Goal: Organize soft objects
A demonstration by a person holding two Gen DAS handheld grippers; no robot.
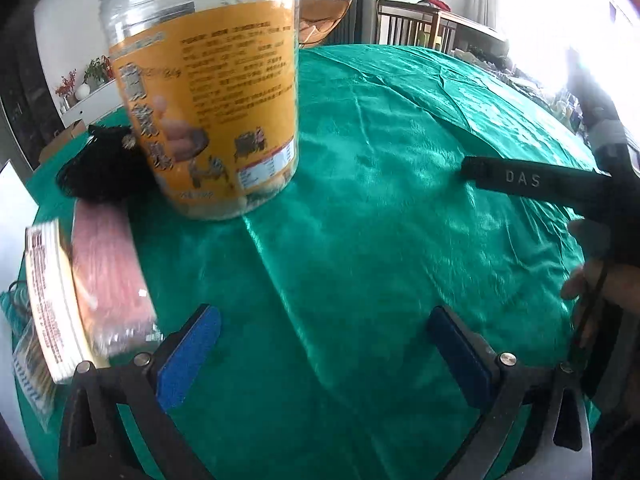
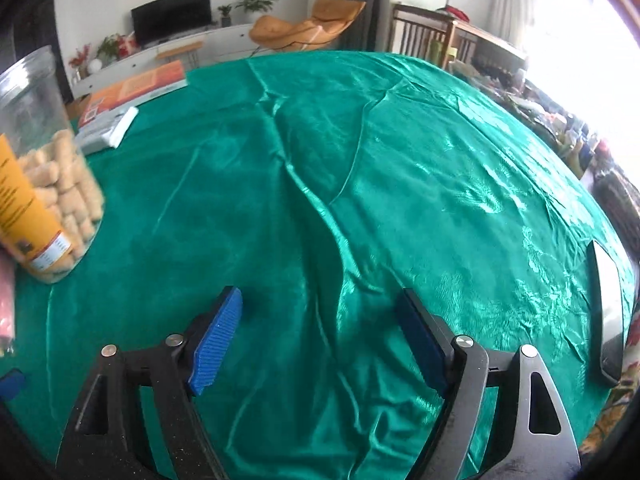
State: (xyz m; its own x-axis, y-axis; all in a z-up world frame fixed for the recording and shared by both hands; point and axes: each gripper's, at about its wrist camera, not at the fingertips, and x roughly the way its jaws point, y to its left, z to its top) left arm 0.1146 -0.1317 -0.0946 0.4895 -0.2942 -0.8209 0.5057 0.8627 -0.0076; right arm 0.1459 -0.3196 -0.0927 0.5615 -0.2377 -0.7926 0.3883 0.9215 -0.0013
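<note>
The left gripper (image 1: 324, 344) hangs over a wrinkled green cloth (image 1: 360, 240) with its blue-padded jaws spread wide and nothing between them, only bare fabric under the gap. Ahead of it and to its left stands a clear plastic jar (image 1: 208, 92) with an orange label, upright on the cloth and partly filled with pale puffed snacks. Just behind the jar's left side lies a black fuzzy bundle (image 1: 100, 168), touching or nearly touching the jar. Nearer, beside the left finger, a pink soft pack in clear wrap (image 1: 108, 264) lies next to a flat white packet with printed edges (image 1: 52, 304); both are blurred. To the right, a black finger of the other tool marked DAS (image 1: 532, 180) reaches in, with part of a hand (image 1: 592, 280) at the frame edge. The right gripper (image 2: 320, 340) also stands open and empty above the cloth, the jar well off to its left, an orange book (image 2: 136, 88) far ahead on the left, and a grey curved object (image 2: 608, 320) near its right
</note>
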